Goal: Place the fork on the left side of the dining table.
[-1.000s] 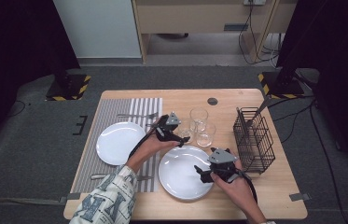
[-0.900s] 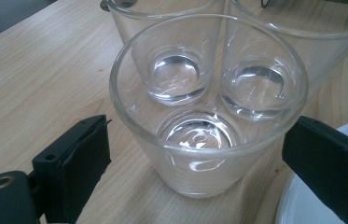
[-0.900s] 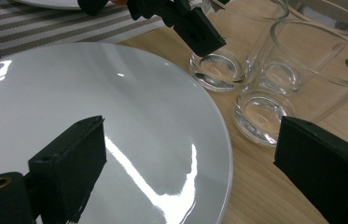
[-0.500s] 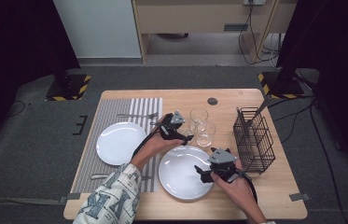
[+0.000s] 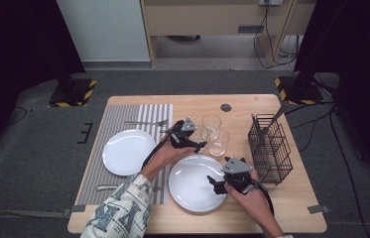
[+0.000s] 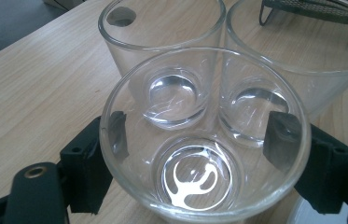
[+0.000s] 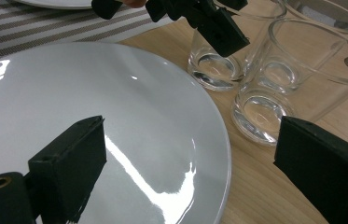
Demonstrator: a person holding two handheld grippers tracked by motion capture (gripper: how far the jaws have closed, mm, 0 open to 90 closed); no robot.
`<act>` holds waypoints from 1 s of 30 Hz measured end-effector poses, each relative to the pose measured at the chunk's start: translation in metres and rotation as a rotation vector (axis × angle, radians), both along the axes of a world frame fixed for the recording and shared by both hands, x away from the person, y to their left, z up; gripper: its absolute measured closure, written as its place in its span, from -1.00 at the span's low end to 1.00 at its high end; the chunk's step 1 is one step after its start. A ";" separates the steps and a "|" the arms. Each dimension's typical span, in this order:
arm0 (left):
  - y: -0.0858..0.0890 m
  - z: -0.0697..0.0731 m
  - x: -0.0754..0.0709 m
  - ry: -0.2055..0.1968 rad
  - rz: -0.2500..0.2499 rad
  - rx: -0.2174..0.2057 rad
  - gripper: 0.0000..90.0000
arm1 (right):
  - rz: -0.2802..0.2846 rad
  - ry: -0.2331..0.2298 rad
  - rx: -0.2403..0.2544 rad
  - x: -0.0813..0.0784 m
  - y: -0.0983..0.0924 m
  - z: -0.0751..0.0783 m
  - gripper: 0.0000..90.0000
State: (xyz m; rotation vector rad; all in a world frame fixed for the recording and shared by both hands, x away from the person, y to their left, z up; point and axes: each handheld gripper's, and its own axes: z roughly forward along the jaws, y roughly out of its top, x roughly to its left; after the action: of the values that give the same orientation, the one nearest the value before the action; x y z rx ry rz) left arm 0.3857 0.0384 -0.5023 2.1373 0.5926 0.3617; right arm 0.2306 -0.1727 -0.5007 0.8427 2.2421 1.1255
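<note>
- High view: a wooden table [image 5: 272, 218] carries two white plates, one plate on the striped mat [image 5: 125, 151] at the left and a second plate near the front edge [image 5: 192, 184]. Three clear glasses stand in a tight cluster right of centre; the far glass [image 5: 211, 123] and the right-hand glass [image 5: 219, 142] are plain to see, and the third is mostly hidden behind the left gripper [image 5: 192, 145]. One black wire basket [image 5: 270, 148] stands at the right. Two pieces of cutlery lie on the striped placemat [image 5: 118, 119]: a fork [image 5: 148, 122] at its far end and another piece [image 5: 107, 187] at its near end. The right gripper [image 5: 217, 184] hovers at the right rim of the front plate.
- Left gripper view: three glasses are counted here, standing close together, whether touching I cannot tell. The nearest glass [image 6: 204, 140] stands upright between the two black jaws, one pad on each side of its wall. The jaws have just been closing around it; whether the pads already press on the wall cannot be told. The other two glasses stand just behind it.
- Right gripper view: the right gripper's [image 7: 188, 158] jaws stand wide apart with nothing between them, over the rim of one plate. Three glasses stand beyond it, the left gripper's jaws around the leftmost one.
</note>
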 end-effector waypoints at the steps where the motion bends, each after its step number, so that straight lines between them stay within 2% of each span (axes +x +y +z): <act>1: 0.001 0.000 0.000 0.001 -0.004 0.000 -0.59 | 0.001 0.000 -0.001 0.000 0.000 0.000 -0.80; 13: 0.018 0.001 -0.004 0.008 0.008 0.011 -0.59 | 0.003 0.003 -0.003 0.000 0.002 -0.001 -0.80; 17: 0.021 -0.001 -0.003 -0.001 0.014 0.001 -0.60 | 0.005 0.002 -0.004 0.000 0.002 -0.001 -0.80; 20: 0.018 -0.004 -0.003 -0.007 0.026 0.014 -0.70 | 0.004 0.001 -0.004 0.000 0.002 -0.001 -0.80; 25: 0.016 -0.010 0.002 0.027 0.042 0.012 -0.74 | 0.003 0.003 -0.002 -0.001 0.001 -0.001 -0.80; 28: 0.013 -0.011 0.001 0.020 0.037 0.024 -0.68 | 0.002 0.005 -0.001 -0.001 0.000 -0.001 -0.80; 30: 0.013 -0.013 0.002 0.038 0.030 0.025 -0.62 | -0.001 0.007 0.001 -0.001 0.000 -0.001 -0.80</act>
State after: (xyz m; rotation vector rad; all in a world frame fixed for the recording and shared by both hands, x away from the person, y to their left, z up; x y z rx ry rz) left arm 0.3877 0.0517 -0.5155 2.1650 0.6454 0.3475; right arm 0.2299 -0.1728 -0.5012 0.8495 2.2471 1.1246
